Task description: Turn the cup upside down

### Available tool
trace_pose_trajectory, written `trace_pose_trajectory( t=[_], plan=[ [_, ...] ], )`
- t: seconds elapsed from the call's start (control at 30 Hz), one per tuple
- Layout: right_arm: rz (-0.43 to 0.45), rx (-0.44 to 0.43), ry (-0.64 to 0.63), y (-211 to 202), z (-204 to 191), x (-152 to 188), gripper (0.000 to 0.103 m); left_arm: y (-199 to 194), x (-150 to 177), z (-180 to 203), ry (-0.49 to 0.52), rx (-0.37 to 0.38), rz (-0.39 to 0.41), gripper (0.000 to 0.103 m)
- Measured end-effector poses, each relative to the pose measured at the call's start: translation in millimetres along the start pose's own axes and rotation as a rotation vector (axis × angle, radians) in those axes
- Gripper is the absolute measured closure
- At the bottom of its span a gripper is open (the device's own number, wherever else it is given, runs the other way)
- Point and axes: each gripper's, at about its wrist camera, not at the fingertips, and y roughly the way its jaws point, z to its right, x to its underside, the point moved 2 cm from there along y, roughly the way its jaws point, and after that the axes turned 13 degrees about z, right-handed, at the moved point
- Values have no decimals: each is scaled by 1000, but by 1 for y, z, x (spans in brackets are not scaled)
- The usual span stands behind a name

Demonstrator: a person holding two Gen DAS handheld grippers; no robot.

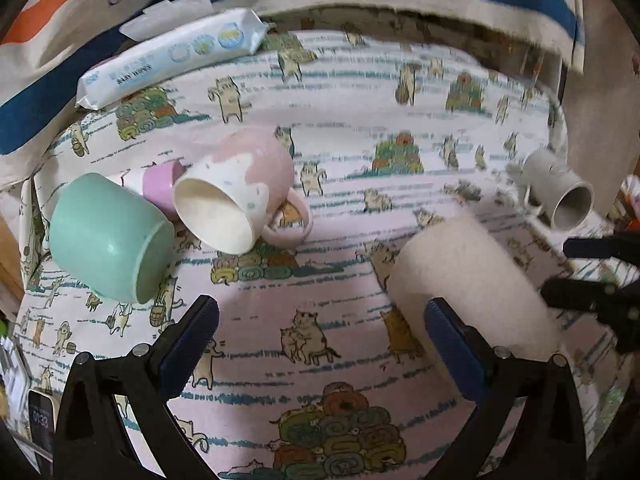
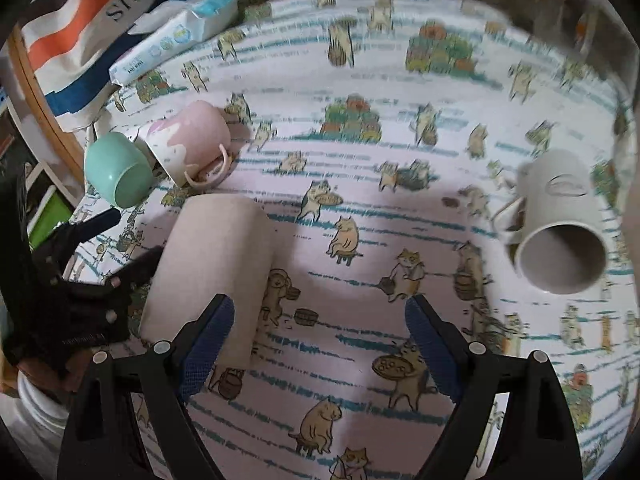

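Several cups lie on their sides on a cat-print cloth [image 1: 320, 340]. A mint green cup [image 1: 104, 240] lies at the left, beside a pink and white mug [image 1: 240, 196] with its handle down. A beige cup [image 1: 472, 276] stands with its base up in the middle; it also shows in the right wrist view [image 2: 212, 276]. A grey mug [image 2: 560, 232] lies on its side at the right. My left gripper [image 1: 320, 328] is open and empty above the cloth. My right gripper [image 2: 320, 332] is open and empty, next to the beige cup.
A pack of baby wipes [image 1: 172, 56] lies at the back left against a striped bag [image 1: 80, 12]. A small purple cup [image 1: 160, 184] sits behind the pink mug. A phone [image 1: 40, 428] lies at the lower left edge.
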Motion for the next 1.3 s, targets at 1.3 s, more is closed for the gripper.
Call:
trace_pose_trajectory(
  t=[1.3],
  plan=[
    [149,109,-42,10,-89,47,1,-76,20,-54,-159,22,387,0]
  ],
)
